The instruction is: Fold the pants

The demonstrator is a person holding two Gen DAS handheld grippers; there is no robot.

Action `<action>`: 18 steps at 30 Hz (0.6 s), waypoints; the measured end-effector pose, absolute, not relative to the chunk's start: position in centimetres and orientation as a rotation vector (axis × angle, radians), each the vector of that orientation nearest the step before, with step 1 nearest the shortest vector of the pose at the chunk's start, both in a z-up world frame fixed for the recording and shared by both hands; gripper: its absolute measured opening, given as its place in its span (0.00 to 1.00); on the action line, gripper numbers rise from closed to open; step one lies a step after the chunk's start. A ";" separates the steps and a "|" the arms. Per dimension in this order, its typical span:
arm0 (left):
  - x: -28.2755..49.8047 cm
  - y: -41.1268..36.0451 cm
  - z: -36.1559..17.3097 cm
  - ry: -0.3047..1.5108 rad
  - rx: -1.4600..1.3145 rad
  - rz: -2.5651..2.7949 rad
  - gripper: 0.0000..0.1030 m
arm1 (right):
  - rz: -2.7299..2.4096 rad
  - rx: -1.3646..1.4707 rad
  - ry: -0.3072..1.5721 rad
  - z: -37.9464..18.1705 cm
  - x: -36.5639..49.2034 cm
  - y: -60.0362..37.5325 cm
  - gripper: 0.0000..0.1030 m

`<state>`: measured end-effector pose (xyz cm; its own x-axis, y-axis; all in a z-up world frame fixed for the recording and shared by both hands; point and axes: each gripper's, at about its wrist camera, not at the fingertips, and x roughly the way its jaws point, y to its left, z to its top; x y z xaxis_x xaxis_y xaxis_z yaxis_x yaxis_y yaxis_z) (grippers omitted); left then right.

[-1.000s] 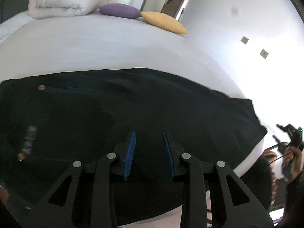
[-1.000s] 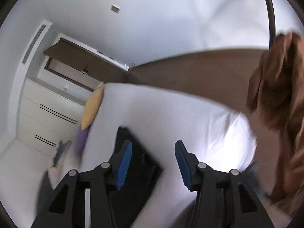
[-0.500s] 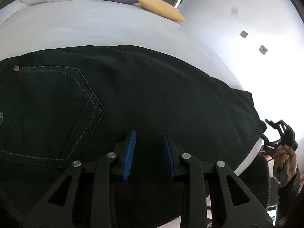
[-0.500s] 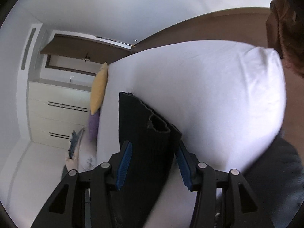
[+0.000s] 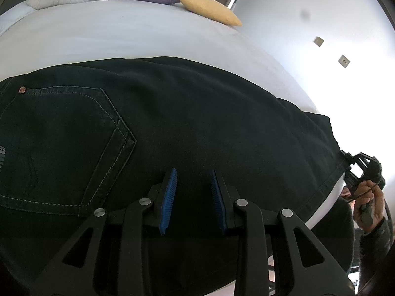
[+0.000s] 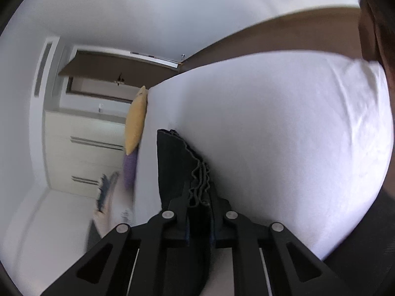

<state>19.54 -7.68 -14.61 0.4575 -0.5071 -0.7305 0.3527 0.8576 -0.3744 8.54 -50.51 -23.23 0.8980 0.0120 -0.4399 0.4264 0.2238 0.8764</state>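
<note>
Right tongs (image 6: 198,212) just closed on pants (image 5: 197,123) hem, gripping for fold. Left tongs (image 5: 193,192) narrow, empty, hovering above seat, likely ready to pin cloth.

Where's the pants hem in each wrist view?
Left wrist: the hem runs down the right edge of the pants, by the right tongs.
Right wrist: low centre, the bunched hem is pinched in the right tongs.
Shared landmark: yellow pillow.
</note>
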 end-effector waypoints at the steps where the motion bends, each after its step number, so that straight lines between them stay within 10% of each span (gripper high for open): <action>1: 19.6 -7.8 -14.6 0.961 -0.177 -0.532 0.27 | -0.305 1.278 0.407 -22.4 9.1 -50.2 0.12; 8: 19.9 -8.4 -13.2 0.985 -0.234 -0.543 0.31 | -0.229 0.547 0.597 -14.3 15.1 -38.1 0.11; 10: 20.0 -9.1 -12.6 0.973 -0.271 -0.575 0.77 | -0.206 0.278 0.633 -13.9 16.8 -32.8 0.11; 11: 20.0 -9.4 -12.4 0.962 -0.293 -0.594 0.82 | -0.204 0.131 0.658 -14.4 17.7 -30.1 0.11; 18: 22.2 -13.1 -12.3 1.037 -0.416 -0.722 0.84 | -0.210 -0.103 0.751 -18.6 19.5 -25.5 0.11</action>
